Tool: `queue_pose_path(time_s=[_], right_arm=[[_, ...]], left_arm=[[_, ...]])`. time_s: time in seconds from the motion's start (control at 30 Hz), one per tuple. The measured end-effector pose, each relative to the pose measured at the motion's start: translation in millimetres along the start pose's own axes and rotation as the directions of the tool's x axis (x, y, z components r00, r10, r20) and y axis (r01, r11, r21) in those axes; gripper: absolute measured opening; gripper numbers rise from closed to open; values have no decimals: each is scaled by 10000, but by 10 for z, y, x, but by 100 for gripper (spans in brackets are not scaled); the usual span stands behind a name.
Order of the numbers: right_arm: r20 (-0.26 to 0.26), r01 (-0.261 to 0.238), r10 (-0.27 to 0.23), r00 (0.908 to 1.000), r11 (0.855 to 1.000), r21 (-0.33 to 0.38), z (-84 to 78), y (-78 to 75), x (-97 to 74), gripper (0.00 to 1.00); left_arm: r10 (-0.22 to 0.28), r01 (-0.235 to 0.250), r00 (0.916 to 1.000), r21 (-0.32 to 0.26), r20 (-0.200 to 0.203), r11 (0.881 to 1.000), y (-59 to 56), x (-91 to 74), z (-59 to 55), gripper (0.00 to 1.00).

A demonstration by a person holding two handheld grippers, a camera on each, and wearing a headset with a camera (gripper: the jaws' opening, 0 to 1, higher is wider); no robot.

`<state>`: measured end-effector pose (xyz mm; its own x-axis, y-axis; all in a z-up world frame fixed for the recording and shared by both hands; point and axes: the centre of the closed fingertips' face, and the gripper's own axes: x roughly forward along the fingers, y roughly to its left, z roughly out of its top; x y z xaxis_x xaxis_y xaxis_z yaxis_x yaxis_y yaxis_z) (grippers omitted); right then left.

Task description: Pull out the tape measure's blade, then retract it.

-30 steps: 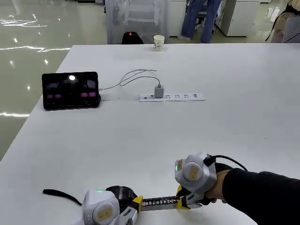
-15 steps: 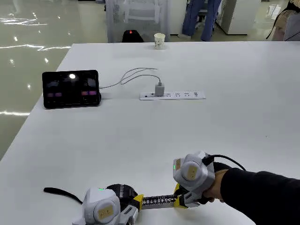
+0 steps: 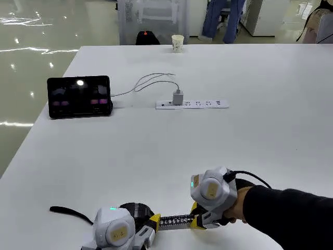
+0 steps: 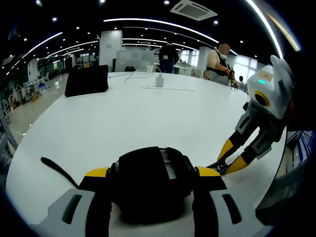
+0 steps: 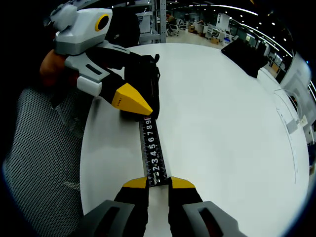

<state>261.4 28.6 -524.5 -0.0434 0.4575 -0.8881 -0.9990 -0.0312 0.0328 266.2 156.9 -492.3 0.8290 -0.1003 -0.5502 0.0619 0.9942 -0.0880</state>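
Two grippers are held low at the near edge of the white table [image 3: 156, 151]. The black tape measure case [image 4: 150, 190], resting there, is clamped by the left gripper [image 4: 153, 172]. A short length of blade [image 5: 151, 150] is drawn out and its tip is pinched by the right gripper [image 5: 159, 182], jaws nearly closed. Bare tabletop is left open beyond, up to the tablet [image 3: 79, 98] and power strip [image 3: 191, 104].

One tape measure [image 3: 136, 211], one tablet [image 3: 79, 97], one cup [image 3: 178, 42]
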Motion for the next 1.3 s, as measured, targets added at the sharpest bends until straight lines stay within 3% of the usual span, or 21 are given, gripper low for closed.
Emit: queue_pose_path(time_s=[1.3], right_arm=[[405,-167,158,9991,9996,218,197,13,114,11]], left_arm=[[-91,91,10000,-348,-17,9994,-11,6,1,61]])
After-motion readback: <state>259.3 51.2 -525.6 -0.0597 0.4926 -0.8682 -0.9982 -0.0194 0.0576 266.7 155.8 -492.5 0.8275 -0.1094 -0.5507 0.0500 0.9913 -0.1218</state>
